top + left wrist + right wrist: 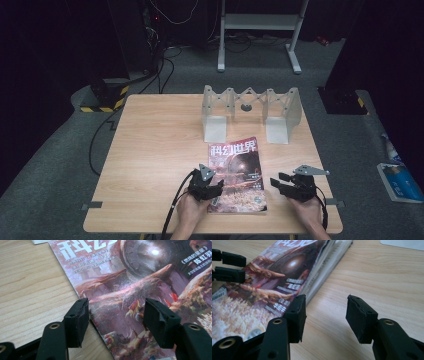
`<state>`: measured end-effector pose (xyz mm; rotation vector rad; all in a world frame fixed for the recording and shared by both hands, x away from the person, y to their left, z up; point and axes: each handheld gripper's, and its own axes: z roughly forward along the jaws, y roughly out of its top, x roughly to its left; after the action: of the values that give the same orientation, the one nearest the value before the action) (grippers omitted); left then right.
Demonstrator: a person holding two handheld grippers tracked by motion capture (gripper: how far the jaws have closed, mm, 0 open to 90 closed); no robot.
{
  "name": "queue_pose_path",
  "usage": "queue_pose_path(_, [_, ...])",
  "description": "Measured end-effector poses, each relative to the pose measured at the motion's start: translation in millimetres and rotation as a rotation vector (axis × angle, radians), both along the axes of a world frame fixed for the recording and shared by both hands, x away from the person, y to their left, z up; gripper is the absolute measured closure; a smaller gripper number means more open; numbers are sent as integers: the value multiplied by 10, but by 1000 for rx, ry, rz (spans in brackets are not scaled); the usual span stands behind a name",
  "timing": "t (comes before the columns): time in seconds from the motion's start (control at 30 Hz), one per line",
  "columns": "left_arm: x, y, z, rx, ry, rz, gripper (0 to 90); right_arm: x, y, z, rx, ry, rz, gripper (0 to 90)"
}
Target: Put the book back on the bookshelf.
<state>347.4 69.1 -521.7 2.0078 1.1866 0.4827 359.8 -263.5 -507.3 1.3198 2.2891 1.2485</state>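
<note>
One magazine [237, 174], one grey rack [250, 113], two claws.

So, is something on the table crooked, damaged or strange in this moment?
Only small things. The magazine lies slightly askew to the table edge, and in the right gripper view its pages look a little fanned and uneven at the open side. The grey rack stands upright. No spill or damage shows.

You held the left gripper [214, 188] low with its jaws parted and empty, while the right gripper [278, 182] pointed leftward, jaws also apart, gripping nothing.
</note>
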Motion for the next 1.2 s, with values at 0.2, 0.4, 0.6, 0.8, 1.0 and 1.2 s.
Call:
queue_pose_path(0.2, [20,-2,-22,-18,-13,-11,369,93,150,79,-9,1,15,478])
queue_pose_path(0.4, [37,11,-40,-32,-22,-25,367,248,282,102,-18,29,8,429])
queue_pose_path(0.6, [41,64,-95,-76,-42,-40,349,400,442,85,-80,41,-1,413])
queue_pose_path(0.8, [39,77,-108,-80,-54,-48,347,583,539,70,-107,61,-18,401])
queue_pose_path(1.0, [39,83,-114,-82,-59,-51,345,789,603,80,-122,75,-34,380])
queue_pose_path(1.2, [33,84,-123,-92,-61,-50,345,981,657,51,-117,80,-50,344])
